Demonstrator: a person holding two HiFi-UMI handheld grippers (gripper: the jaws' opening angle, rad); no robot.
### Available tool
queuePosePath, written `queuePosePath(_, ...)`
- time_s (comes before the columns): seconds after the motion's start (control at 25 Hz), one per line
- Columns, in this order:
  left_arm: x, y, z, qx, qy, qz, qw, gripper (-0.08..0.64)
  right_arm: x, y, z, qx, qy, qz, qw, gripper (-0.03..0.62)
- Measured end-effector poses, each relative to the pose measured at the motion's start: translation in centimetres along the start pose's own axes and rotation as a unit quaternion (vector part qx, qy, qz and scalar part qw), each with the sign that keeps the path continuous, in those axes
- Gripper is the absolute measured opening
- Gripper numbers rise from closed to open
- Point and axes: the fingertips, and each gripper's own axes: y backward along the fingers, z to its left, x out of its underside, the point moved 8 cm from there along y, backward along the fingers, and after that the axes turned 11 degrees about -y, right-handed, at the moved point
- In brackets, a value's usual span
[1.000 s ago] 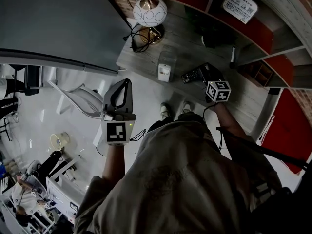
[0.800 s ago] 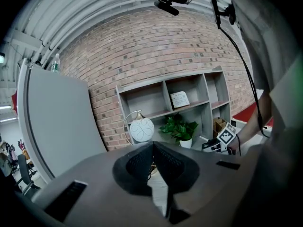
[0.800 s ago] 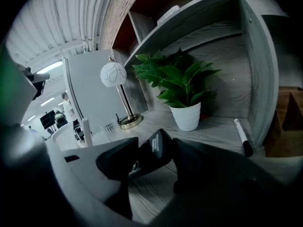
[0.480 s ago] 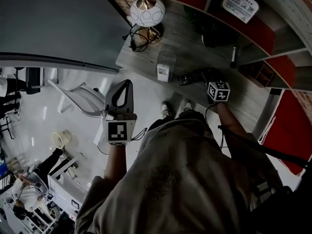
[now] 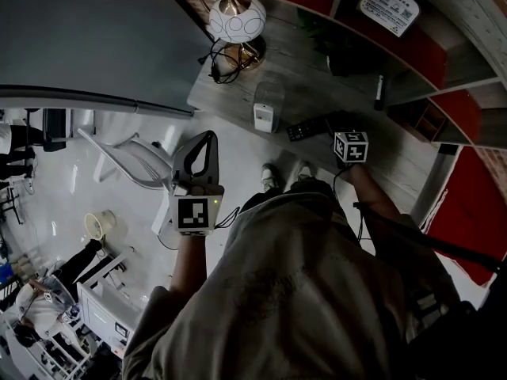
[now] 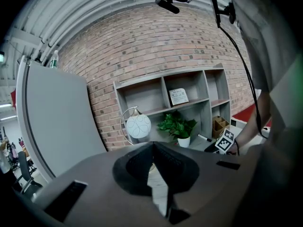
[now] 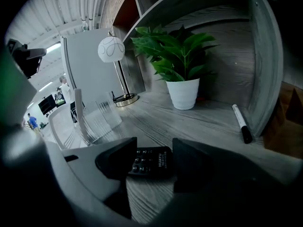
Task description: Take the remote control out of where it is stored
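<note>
Your right gripper (image 7: 155,151) stands with its jaws wide apart. The remote control (image 7: 149,164) lies between them, flat on the grey wood-grain desk (image 7: 213,122), and neither pad presses on it. The remote is a slim black bar with rows of small dark buttons on its upper face and a line of white lettering across the end nearest you. It is out in the open on the desk top, not in any container.

In the head view the remote control (image 5: 309,127) sits at 10 o'clock from your right gripper's marker cube. The clear holder (image 5: 268,104) stands apart from it, also at about 10 o'clock. In the right gripper view, a potted plant (image 7: 182,91) stands at 12 o'clock from the remote and a marker pen (image 7: 240,123) lies at 2 o'clock.

Your left gripper (image 6: 152,148) has its jaws together with nothing between them. It is off the desk over the floor, at 7 o'clock from the remote in the head view.
</note>
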Motion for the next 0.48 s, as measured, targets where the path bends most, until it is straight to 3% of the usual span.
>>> queuePosePath(0.48, -0.1, 1.2, -0.3, -0.015, 0.007, -0.004, 0.9999, 0.011, 0.1, -0.3, 0.3, 0.009, 0.033, 0.04, 0.999, 0.235)
